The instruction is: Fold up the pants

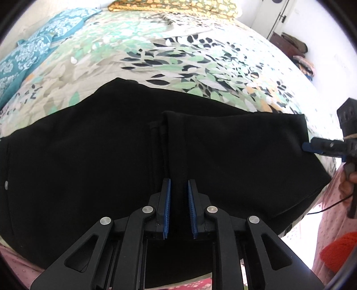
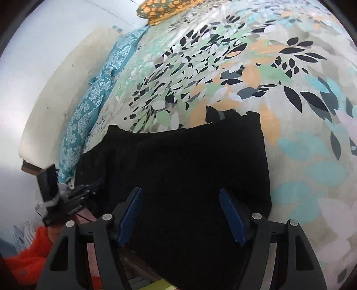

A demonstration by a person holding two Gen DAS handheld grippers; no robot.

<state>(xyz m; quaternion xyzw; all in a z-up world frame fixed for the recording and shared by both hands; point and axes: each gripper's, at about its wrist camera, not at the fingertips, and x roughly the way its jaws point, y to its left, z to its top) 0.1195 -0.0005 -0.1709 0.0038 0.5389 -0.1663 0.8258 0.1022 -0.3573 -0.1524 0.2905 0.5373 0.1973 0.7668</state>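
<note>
Black pants (image 1: pixel 100 160) lie flat across the near edge of a bed with a leaf-print sheet (image 1: pixel 178 62). A folded edge runs up the middle of the cloth. My left gripper (image 1: pixel 179 185) hovers over that edge with its jaws a little apart and nothing between them. My right gripper (image 2: pixel 180 194) is wide open over the right end of the pants (image 2: pixel 189 160). It also shows in the left wrist view (image 1: pixel 312 148) at the pants' right edge. The left gripper shows in the right wrist view (image 2: pixel 89 186) at the far left.
Teal patterned pillows (image 1: pixel 29 55) lie at the bed's left side and an orange-dotted pillow (image 1: pixel 174 6) at the head. Red fabric (image 2: pixel 29 256) sits beside the bed. Stacked items (image 1: pixel 296 51) stand by the wall and door.
</note>
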